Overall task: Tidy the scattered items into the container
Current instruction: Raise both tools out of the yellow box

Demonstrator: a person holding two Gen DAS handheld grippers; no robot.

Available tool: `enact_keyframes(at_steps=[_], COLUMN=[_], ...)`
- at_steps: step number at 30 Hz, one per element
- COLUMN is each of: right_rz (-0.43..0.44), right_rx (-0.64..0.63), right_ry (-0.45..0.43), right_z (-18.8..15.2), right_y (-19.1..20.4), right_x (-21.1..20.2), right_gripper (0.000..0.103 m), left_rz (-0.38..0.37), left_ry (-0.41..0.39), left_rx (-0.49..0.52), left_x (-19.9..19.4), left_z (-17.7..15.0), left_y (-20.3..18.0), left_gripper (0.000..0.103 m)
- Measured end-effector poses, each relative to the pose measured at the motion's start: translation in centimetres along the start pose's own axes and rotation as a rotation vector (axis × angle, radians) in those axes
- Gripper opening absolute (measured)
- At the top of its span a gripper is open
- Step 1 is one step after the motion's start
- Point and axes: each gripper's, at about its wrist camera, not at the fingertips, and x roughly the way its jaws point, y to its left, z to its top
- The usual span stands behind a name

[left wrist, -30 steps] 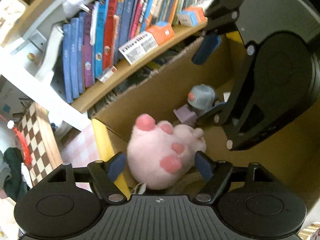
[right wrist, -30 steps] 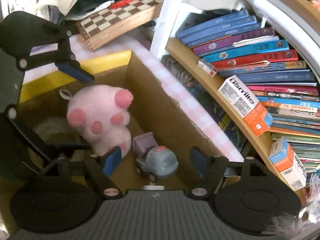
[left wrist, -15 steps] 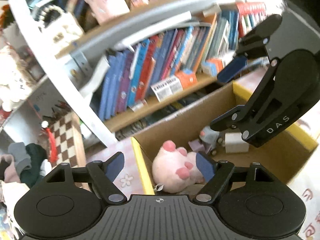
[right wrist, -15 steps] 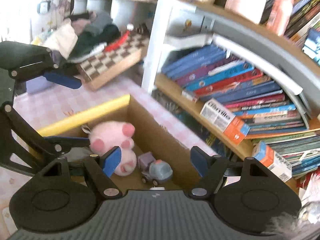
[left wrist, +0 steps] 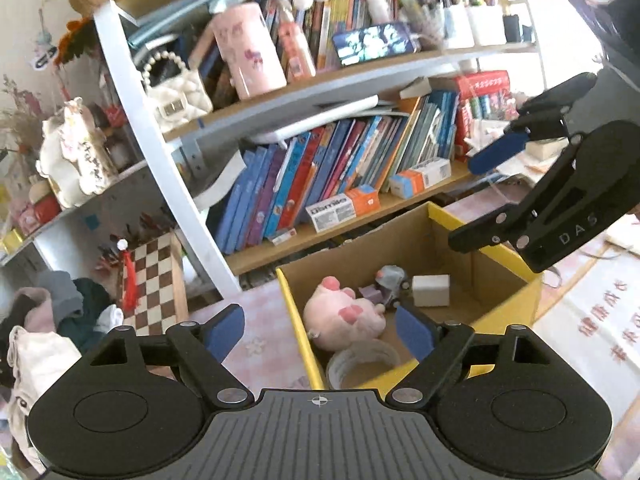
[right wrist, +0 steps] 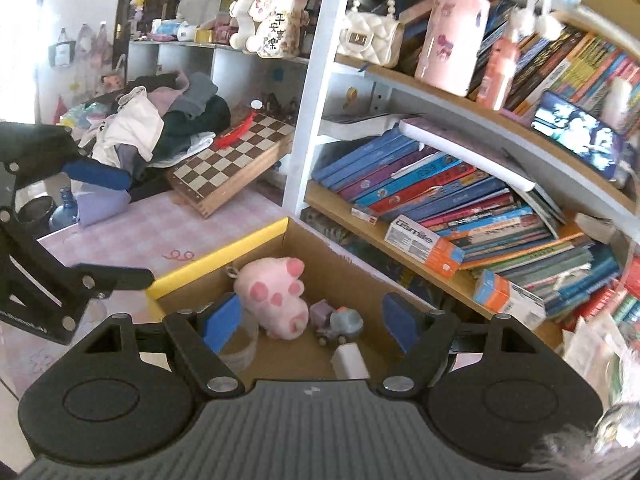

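Note:
A cardboard box with yellow rim (left wrist: 294, 312) (right wrist: 224, 258) stands on the pink floor by the bookshelf. Inside lie a pink plush toy (left wrist: 344, 318) (right wrist: 276, 294), a grey-purple toy truck (left wrist: 386, 284) (right wrist: 338, 322), a white block (left wrist: 431, 290) (right wrist: 349, 360) and a tape roll (left wrist: 362, 362) (right wrist: 240, 350). My left gripper (left wrist: 320, 332) is open and empty, held above the box's near left side. My right gripper (right wrist: 312, 322) is open and empty above the box; it also shows in the left wrist view (left wrist: 480, 196).
A bookshelf full of books (left wrist: 340, 176) (right wrist: 440, 196) stands right behind the box. A chessboard (left wrist: 156, 280) (right wrist: 232, 160) and a pile of clothes (right wrist: 160, 120) lie to the left on the pink checked floor (right wrist: 152, 232).
Both grippers have lifted up and back out of the box, open and empty. The box contents now look smaller and farther away.

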Motion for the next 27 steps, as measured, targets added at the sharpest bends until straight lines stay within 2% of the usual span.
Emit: enact_keyframes(at_steps=[5,11,20,27], right_rz=[-0.057,-0.113,-0.157,-0.186], right_rx=[0.042,0.127,0.284,0.344], right_ry=[0.006,0.050,0.137,0.200], right_z=[-2.2,-5.7,-10.4,-13.4], right_y=[2.6,5.1,8.2,11.3], right_x=[-2.7,-5.0,-6.0,-5.7], right_gripper=[0.079,0.080,0.082,0.083], left_rz=[-0.015,-0.022,-0.061,-0.068], left_ry=[-0.018,0.009,0.074,0.143], left_rx=[-0.025,-0.079,-0.233,-0.258], left_x=[-3.0,-4.9,-5.6,-5.5], left_z=[-2.2,-5.1,-9.1,-12.3], left_y=[0.3,1.3,1.5,0.4], left_gripper=[0.089,0.089,0.090,0.090])
